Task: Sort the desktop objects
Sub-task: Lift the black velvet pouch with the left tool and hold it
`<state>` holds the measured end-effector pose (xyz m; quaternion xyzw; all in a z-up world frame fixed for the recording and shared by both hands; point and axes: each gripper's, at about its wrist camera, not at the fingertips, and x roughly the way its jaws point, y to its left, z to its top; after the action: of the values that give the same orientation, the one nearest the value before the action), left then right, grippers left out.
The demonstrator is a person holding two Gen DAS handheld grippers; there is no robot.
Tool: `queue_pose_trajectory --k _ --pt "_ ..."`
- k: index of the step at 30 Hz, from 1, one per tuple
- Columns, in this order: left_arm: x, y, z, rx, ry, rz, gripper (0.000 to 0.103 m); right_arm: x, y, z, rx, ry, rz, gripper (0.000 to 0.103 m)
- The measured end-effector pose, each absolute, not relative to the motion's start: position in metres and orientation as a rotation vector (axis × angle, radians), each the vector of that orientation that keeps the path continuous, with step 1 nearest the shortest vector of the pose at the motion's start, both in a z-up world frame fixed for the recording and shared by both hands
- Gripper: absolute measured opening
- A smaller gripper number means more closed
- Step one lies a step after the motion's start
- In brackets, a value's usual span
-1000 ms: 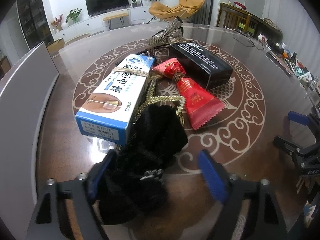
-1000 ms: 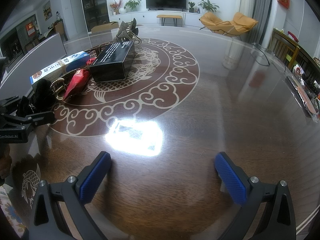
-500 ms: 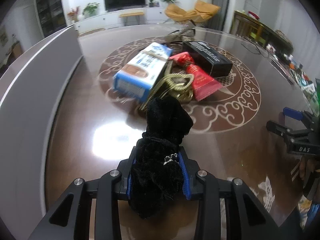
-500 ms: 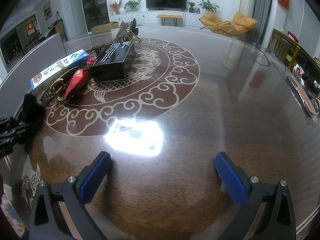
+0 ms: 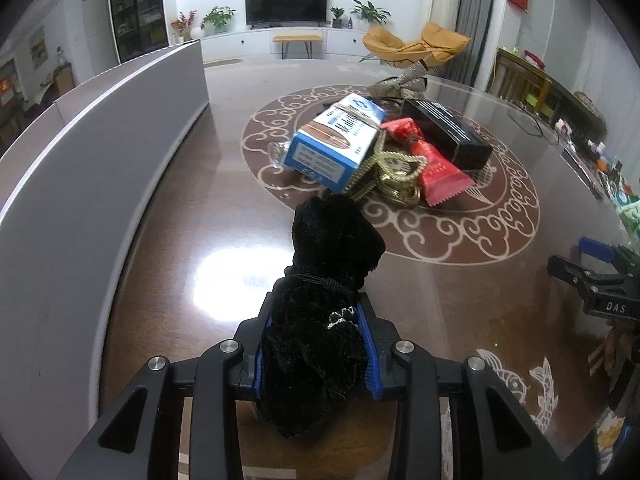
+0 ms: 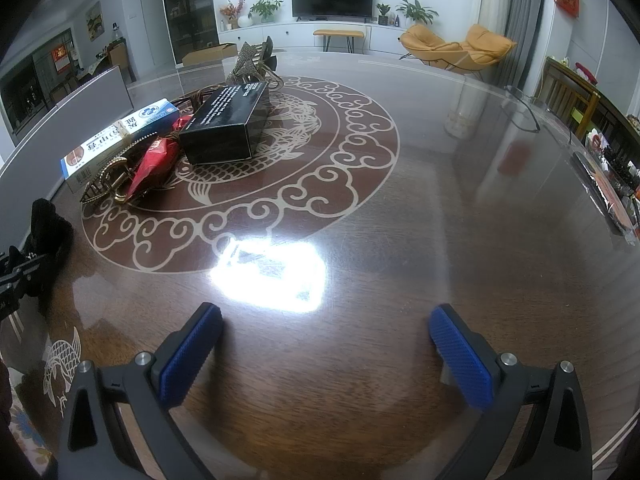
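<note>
**Left gripper clamping the black velvet pouch**

We are holding the left gripper (image 5: 316,344) closed on a soft black velvet drawstring pouch (image 5: 324,300); its blue pads (image 5: 367,356) are pressing into the fabric from both sides, and the pouch's top is sticking out beyond the fingertips over the glossy brown wooden table with its pale cloud-scroll medallion (image 5: 452,248). The pouch is sitting well short of the pile, just touching nothing else that we can make out.

We are keeping the right gripper (image 6: 324,344) spread wide above bare tabletop, nothing lying between its blue pads (image 6: 188,352), with a bright glare patch just ahead of it.

Farther out, the remaining items are lying together on the medallion: a tangled gold chain belt with buckle (image 5: 396,180), then a blue-and-white cardboard medicine box (image 5: 336,140) resting partly on it, a red foil snack packet (image 5: 432,164) beside it, and a long black printed box (image 5: 448,132) behind that. A glittery bow-shaped hair clip (image 5: 400,80) is lying at the far edge of the pile.

A long grey panel (image 5: 92,148) is standing along the left side of the table.
</note>
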<state>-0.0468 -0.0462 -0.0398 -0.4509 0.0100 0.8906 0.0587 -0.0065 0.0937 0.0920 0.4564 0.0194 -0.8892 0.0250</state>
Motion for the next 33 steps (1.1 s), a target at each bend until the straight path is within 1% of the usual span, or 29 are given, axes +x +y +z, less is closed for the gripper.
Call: queue_pose_trajectory --k 8,33 --pt "-0.0474 -0.0458 -0.0423 -1.325 0.08 2.739 0.037 -0.0065 0.0937 0.092 1.411 0.06 -2.75 0.103" --pt "-0.0465 -0.0463 -0.0427 -1.31 0.074 2.745 0.037 -0.0067 0.0937 0.0917 1.411 0.06 -2.75 0.103"
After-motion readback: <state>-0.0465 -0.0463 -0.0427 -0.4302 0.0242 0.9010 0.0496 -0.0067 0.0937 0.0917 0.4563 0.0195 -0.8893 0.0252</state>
